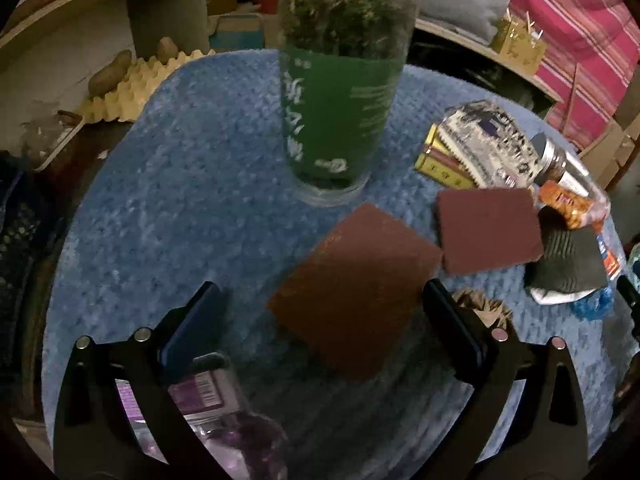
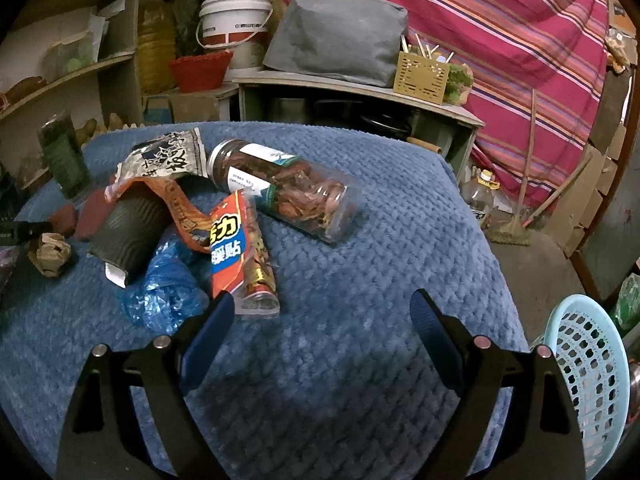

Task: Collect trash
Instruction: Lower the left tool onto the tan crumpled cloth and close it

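Observation:
In the left wrist view my left gripper (image 1: 324, 320) is open and hangs over a brown scouring pad (image 1: 352, 292) that lies flat on the blue blanket (image 1: 180, 200); its fingers do not touch the pad. A second maroon pad (image 1: 488, 228) lies to the right. A crumpled brown paper ball (image 1: 484, 308) sits just outside the right finger. My right gripper (image 2: 320, 320) is open over bare blanket. Ahead and to its left lie a red-orange wrapper (image 2: 236, 240), a blue plastic bag (image 2: 168, 288), a dark ribbed cup (image 2: 124, 224), a paper ball (image 2: 50, 254) and a black-and-white packet (image 2: 168, 152).
A tall green-labelled jar (image 1: 340, 100) stands upright behind the pads. A clear jar of dried bits (image 2: 280, 188) lies on its side. A purple bottle (image 1: 208, 408) sits under the left gripper. A light blue basket (image 2: 588, 372) stands off the blanket's right edge. Shelves and a striped cloth are behind.

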### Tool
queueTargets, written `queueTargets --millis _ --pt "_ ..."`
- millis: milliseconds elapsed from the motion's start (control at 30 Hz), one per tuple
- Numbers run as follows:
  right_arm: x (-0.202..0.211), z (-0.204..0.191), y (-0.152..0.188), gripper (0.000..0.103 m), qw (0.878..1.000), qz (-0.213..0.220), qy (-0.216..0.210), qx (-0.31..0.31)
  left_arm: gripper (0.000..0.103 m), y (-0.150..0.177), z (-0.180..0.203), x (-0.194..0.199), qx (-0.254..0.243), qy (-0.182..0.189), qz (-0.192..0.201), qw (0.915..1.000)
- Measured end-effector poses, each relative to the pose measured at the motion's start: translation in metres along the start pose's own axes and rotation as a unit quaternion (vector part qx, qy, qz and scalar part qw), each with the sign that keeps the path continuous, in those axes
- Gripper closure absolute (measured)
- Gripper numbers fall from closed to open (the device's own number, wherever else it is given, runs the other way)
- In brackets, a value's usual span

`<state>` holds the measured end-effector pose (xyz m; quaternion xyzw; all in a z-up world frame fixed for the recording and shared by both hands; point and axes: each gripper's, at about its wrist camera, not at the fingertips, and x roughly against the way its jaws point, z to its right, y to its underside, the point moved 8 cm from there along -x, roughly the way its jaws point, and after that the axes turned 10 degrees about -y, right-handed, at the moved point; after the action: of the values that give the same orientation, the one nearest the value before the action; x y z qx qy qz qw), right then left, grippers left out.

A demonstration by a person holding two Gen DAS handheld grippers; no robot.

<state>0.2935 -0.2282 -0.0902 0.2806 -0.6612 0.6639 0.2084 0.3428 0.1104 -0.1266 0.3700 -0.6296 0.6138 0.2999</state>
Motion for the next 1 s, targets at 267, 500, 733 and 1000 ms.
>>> queueTargets --millis 267,500,733,1000 --pt "0.0 -0.002 -0.001 0.015 1.0 0.003 0.001 0.007 0.006 0.01 0.01 0.017 0.005 0.036 0.022 0.9991" --pt "0.002 -0.004 0.0 0.015 1.0 0.005 0.001 0.004 0.006 0.023 0.062 0.041 -0.035 0.078 0.05 0.9951" --pt "0.008 0.002 0.0 0.015 1.0 0.008 0.005 0.0 0.006 0.035 0.1 0.043 -0.064 0.105 0.04 0.9916" --pt "0.015 0.012 -0.001 0.015 1.0 0.015 0.006 -0.011 0.009 0.048 0.142 0.043 -0.118 0.076 0.053 0.9886"
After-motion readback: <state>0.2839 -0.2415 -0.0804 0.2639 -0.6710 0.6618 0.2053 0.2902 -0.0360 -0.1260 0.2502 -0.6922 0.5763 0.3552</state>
